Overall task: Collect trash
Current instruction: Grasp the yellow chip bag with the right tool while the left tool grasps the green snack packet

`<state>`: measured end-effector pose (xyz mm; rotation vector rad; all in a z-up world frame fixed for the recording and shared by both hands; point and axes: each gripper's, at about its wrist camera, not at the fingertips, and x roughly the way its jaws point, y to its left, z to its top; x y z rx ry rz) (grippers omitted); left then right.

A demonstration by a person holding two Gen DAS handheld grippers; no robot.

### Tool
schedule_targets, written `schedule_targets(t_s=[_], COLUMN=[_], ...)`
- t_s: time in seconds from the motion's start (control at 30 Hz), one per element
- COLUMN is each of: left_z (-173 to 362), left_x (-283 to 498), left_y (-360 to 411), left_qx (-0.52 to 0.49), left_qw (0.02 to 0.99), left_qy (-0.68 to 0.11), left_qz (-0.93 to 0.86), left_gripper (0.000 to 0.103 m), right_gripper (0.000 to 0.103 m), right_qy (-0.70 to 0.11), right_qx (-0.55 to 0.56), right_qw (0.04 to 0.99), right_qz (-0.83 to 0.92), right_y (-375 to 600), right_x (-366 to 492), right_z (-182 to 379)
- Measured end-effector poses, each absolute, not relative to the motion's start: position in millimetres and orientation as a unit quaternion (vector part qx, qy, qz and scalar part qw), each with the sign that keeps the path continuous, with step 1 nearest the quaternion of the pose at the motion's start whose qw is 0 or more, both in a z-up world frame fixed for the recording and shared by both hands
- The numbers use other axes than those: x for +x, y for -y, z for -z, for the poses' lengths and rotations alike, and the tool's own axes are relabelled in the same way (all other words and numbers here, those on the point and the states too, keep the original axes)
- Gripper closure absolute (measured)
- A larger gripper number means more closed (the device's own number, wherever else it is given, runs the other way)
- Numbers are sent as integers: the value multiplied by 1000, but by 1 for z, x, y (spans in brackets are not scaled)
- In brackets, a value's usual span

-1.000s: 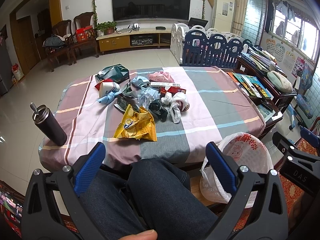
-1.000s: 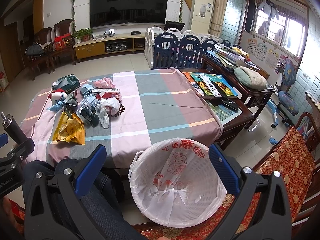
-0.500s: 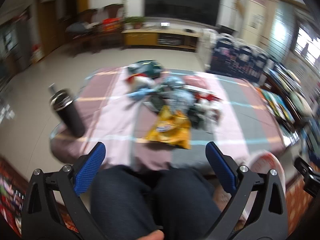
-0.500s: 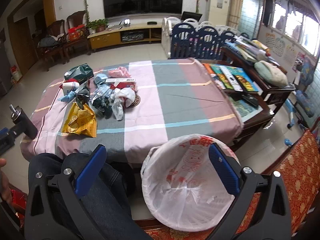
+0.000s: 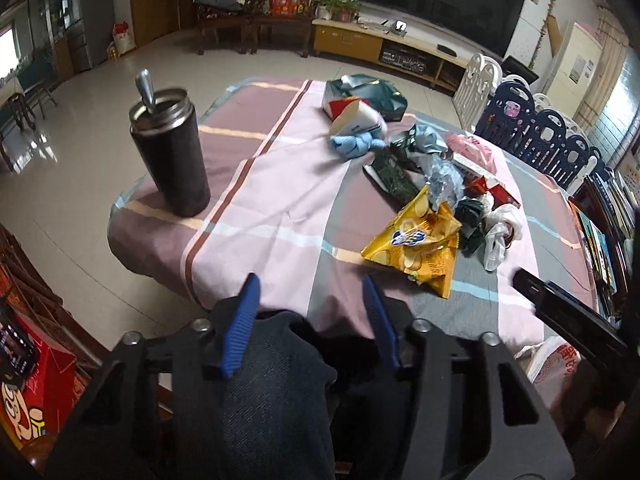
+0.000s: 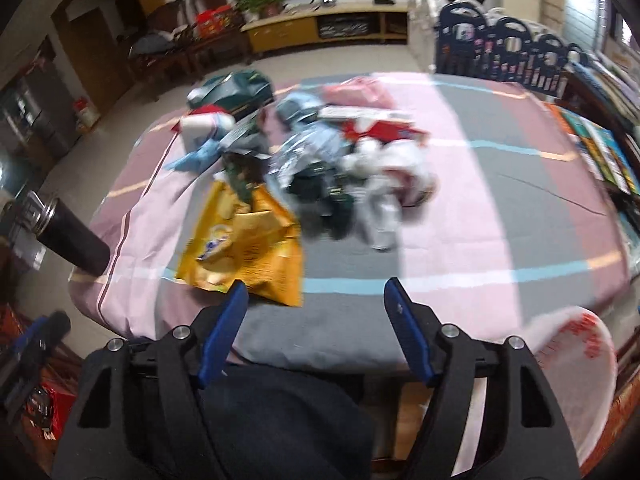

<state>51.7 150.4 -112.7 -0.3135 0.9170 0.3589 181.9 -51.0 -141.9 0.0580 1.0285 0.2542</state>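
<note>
Swung left and narrowed since 1 second back: left gripper (image 5: 310,286), jaws then spread wide, now part-closed and empty above the near table edge. Narrowed too and turned off the bin toward the pile: right gripper (image 6: 314,290), jaws apart, holding nothing, with its left finger just over the near corner of the yellow chip bag (image 6: 244,252).

Trash heaped mid-table on the striped cloth (image 5: 280,208): chip bag nearest, dark wrappers (image 5: 472,220) and white plastic (image 5: 500,232) behind it to the right, a blue crumple (image 5: 354,146) farther off. Black tumbler (image 5: 172,152) upright at the near left corner, well apart from the heap. Lined bin (image 6: 576,364) low at the near right, beside the table.

Best begun with the chip bag: slide 1 finger under the raised near edge, pinch through both layers, lift clear before swinging right to the bin.

Right view smeared by motion; wrappers there indistinct. Bin cut off in both views.
</note>
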Motion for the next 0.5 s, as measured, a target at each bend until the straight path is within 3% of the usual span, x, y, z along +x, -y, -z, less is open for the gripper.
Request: schedule_targets(t_s=[0.1,0.3,0.33,0.37,0.4,0.47,0.5], left_z=[120,130,130,131,132,135,137], left_x=[53,55,56,57,57,59,60], left_y=[-162,-171,-171,-171,-170,-170,-171], left_qx=[-170,-183,-182,-182,-181,-183,-185], left_qw=[861,853,853,853,853,851,849], left_qy=[-443,-449,-450,-451,-453,-456,-458], left_qz=[-182,-190,-190,-189,-188,-187,-186], left_gripper=[54,50,50,49,48,48,47], right_gripper=[20,20,25,43,67,82,83], right_qy=[-496,-531,-537,-539,-545,-551,-549], right_qx=[13,-2,2,2,2,19,31], right_qw=[859,842,838,837,832,826,825], right_qz=[-130,-96,-95,-96,-102,-119,-128], right_y=[11,-24,-23,-23,-20,-13,-6], right_x=[208,243,243,244,241,236,231], right_z=[155,190,195,199,203,205,202])
